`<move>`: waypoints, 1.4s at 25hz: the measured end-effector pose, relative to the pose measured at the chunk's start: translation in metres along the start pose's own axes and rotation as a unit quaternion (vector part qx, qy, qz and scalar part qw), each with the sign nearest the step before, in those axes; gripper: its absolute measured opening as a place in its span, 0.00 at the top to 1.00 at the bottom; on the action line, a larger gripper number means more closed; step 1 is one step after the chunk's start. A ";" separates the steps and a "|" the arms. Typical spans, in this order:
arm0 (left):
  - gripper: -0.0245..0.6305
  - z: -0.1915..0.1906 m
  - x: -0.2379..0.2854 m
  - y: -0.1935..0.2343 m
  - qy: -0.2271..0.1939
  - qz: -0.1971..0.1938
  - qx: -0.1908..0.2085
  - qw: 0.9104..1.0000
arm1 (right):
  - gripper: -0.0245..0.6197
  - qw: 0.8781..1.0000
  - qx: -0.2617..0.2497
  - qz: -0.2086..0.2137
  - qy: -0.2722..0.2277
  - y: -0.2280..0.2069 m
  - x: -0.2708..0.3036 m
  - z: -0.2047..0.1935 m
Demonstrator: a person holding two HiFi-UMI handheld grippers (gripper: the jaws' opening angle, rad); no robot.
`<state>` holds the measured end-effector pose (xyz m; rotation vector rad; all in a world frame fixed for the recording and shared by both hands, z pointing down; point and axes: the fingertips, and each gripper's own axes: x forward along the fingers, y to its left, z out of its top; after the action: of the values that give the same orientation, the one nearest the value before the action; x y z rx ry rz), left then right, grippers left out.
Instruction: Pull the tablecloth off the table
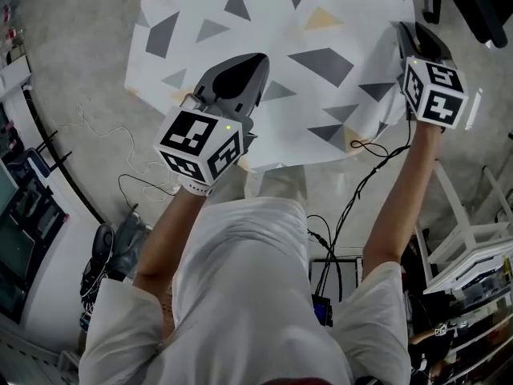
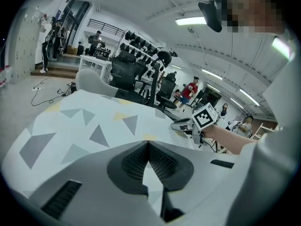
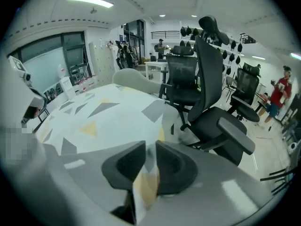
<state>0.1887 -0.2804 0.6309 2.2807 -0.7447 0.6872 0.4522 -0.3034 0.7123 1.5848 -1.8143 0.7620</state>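
A white tablecloth (image 1: 264, 22) printed with grey and yellow triangles covers the table. My left gripper (image 1: 256, 61) lies over its near edge, left of the middle. In the left gripper view its jaws (image 2: 148, 144) meet at the tips, with pale cloth (image 2: 84, 121) showing in the slot behind them. My right gripper (image 1: 406, 30) is at the cloth's near right corner. In the right gripper view a raised fold of the tablecloth (image 3: 108, 114) runs between the pads, and the right gripper (image 3: 150, 149) is shut on it.
Black office chairs (image 3: 197, 93) stand close to the table's far right side. Cables (image 1: 128, 159) trail over the floor at the left and below the table edge. A white rack (image 1: 473, 239) stands at my right. People (image 2: 190, 89) are far off in the room.
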 end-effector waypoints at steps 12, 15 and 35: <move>0.95 0.001 -0.026 -0.016 -0.015 -0.012 0.002 1.000 | 0.94 0.996 0.065 0.042 -0.043 0.020 -0.058 0.021; 0.95 0.004 -0.036 -0.016 -0.022 -0.016 0.005 1.000 | 0.94 0.995 0.054 0.045 -0.068 0.033 -0.078 0.037; 0.95 -0.002 -0.241 -0.014 -0.122 -0.026 0.005 0.992 | 0.95 0.946 -0.029 0.186 -0.264 0.287 -0.293 0.153</move>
<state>0.0276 -0.1921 0.4742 2.4120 -0.7905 0.3920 0.1860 -0.1956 0.3820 1.5200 -2.5494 0.4519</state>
